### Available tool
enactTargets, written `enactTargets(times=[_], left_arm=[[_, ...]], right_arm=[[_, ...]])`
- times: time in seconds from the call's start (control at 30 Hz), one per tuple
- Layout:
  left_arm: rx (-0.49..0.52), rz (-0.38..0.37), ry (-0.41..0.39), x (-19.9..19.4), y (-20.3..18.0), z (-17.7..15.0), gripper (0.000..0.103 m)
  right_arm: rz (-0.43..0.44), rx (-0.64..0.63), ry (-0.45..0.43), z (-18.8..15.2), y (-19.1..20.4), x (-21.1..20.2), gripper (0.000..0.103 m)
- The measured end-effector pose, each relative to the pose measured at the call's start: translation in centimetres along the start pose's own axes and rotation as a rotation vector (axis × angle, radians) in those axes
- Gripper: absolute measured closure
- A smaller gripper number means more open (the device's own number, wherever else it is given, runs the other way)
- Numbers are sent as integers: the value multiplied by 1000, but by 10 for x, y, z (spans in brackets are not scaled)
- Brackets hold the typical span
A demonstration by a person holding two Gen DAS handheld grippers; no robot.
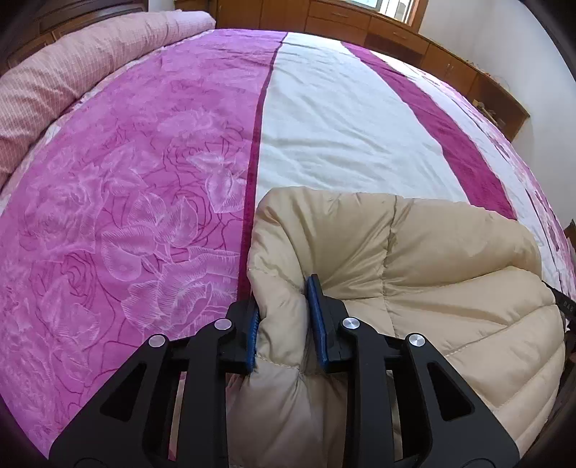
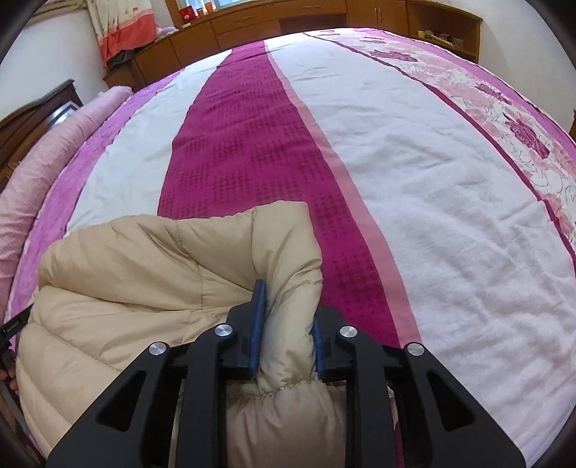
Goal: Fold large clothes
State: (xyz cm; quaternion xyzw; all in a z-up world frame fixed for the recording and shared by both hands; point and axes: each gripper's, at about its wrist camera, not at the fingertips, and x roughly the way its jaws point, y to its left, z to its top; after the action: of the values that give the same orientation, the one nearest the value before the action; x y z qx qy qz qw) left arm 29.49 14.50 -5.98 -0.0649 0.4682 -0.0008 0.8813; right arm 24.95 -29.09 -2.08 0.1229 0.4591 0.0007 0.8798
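a wide bedspread striped magenta, white and floral pink [image 1: 324, 118] spreads ahead; rolled pink checked quilt [image 1: 72, 68] far left, wooden cabinets [image 2: 252, 21] beyond.

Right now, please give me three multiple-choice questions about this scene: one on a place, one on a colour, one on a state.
1. Where does the coat lie?
A. on the bed
B. on the floor
C. on a chair

2. What colour is the coat?
A. blue
B. beige
C. black

3. What is between the pads of the left gripper and the right gripper?
A. nothing
B. the pillow
C. a coat fold

Answers: 1 A, it rests on the striped bedspread; 2 B, its quilted fabric is beige in both views; 3 C, a puffy fold sits between each pair of blue pads.
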Motion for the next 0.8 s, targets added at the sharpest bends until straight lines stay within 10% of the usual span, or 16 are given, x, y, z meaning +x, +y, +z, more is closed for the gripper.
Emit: enactTargets(times=[0.3,0.8], left_arm=[[19,0,-47,-55,9,-8,40],[-11,13,-47,-112,15,-91,31]], right_arm=[[121,149,-89,-12,-22,-74,45],[164,177,-1,-88,-34,-112,19]])
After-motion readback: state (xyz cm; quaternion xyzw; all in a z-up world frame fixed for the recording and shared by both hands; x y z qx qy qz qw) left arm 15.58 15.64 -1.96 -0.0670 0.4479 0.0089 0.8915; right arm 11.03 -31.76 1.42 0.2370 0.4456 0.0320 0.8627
